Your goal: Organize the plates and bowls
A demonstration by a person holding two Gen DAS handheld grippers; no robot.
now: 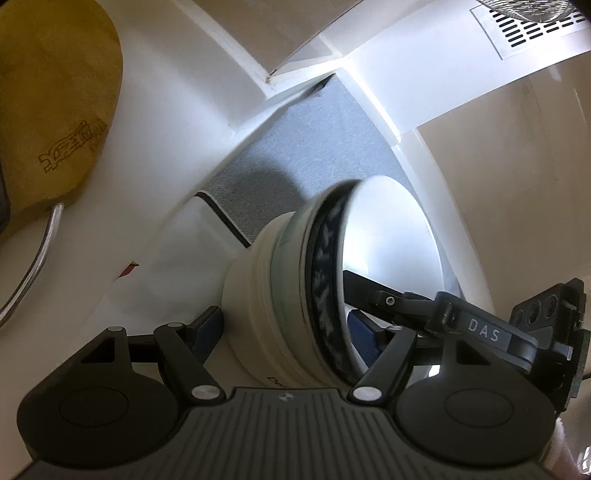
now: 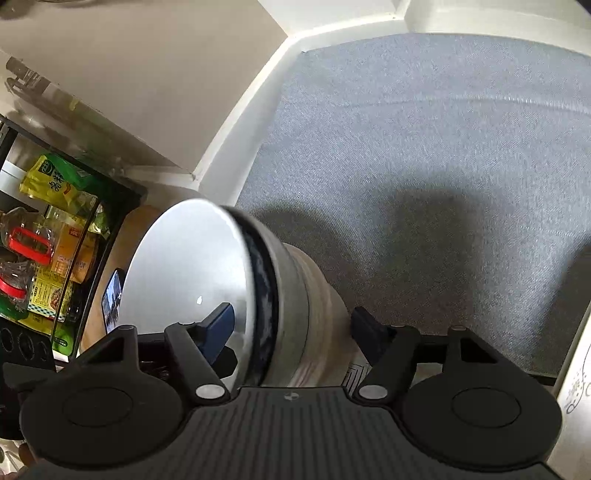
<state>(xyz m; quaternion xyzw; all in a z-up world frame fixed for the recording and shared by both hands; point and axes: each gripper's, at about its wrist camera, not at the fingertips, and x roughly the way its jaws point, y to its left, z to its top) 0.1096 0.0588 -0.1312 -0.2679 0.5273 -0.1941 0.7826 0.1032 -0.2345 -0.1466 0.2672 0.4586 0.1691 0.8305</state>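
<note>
Below you is a shelf floor covered with a grey woven liner (image 2: 424,140), and white cabinet walls (image 2: 258,110) close it on the far side and at the corner. You see the same grey liner (image 1: 306,147) from the left wrist camera, between white panels (image 1: 177,122). On the liner lies only a dark shadow (image 2: 417,229); nothing visibly rests on it.

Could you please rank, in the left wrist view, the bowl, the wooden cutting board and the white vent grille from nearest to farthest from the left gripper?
1. The bowl, gripped between the left gripper fingers, tilted on its side.
2. The wooden cutting board, away at upper left.
3. The white vent grille, farthest, top right corner.
</note>
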